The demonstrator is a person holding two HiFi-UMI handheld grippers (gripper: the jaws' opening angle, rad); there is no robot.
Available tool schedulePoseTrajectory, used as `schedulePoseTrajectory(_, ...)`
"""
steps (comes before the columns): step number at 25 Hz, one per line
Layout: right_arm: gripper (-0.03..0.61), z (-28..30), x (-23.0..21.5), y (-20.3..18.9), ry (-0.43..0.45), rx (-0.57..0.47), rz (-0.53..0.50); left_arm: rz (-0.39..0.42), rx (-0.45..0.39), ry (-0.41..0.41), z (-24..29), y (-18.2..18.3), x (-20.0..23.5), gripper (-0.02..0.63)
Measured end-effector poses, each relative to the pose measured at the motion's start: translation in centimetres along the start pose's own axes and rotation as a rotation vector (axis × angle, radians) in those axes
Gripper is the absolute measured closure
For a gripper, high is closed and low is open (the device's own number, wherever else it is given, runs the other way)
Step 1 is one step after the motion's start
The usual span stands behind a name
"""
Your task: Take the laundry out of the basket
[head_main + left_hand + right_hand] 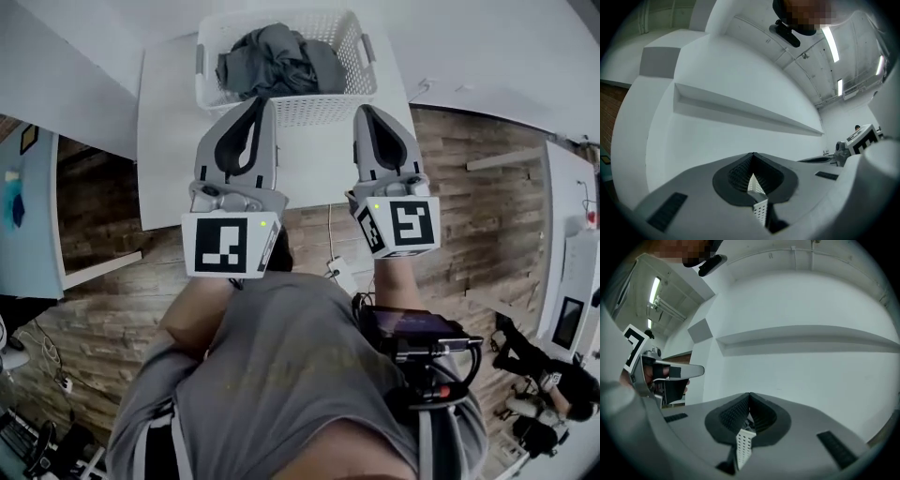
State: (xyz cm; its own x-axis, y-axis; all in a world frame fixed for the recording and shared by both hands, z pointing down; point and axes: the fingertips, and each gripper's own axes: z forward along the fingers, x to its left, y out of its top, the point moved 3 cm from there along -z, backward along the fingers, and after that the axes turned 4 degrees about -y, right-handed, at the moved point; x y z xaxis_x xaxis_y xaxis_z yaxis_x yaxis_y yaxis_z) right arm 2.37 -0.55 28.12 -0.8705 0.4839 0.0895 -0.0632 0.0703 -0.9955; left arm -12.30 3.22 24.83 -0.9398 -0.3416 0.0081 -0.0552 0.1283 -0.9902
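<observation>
Head view: I see one white basket (314,110) at the table's (173,141) far edge, one grey laundry heap (277,58) inside; my left gripper (262,102) and right gripper (367,111) hover just before it. Left gripper view: jaws clenched, empty, basket mesh (761,209) below. Right gripper view: jaws clenched, empty, a white wall (811,376) ahead

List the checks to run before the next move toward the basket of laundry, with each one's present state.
1. The white perforated plastic basket stands upright on the white table: ok.
2. The dark grey crumpled laundry lies in it, uncovered: ok.
3. Nothing in the left claw or right claw: ok.
4. Jaws open for a grasp: not ok, both pairs together.
5. Claws over the laundry: not ok, tips only at the basket's near wall.
</observation>
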Motion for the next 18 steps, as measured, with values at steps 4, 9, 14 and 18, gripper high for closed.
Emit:
schedulePoseTrajectory(4, 0.571, 3.7, 0.7, 1.8, 0.027, -0.045, -0.026, 0.021, -0.039, 0.001, 1.9, 1.0, 2.5, 0.606)
schedulePoseTrajectory(9, 0.571, 6.4, 0.8, 3.4, 0.061, -0.077, -0.041, 0.028, -0.072, 0.019, 3.4, 2.4, 4.1, 0.606)
schedulePoseTrajectory(14, 0.571, 9.4, 0.7, 3.9, 0.114, -0.097, -0.063, 0.043, -0.077, 0.049, 5.3, 2.2, 5.7, 0.606)
schedulePoseTrajectory(18, 0.571, 11.8, 0.7, 3.2, 0.161, -0.077, -0.062, 0.032, -0.05, 0.083, 6.6, 1.3, 6.6, 0.606)
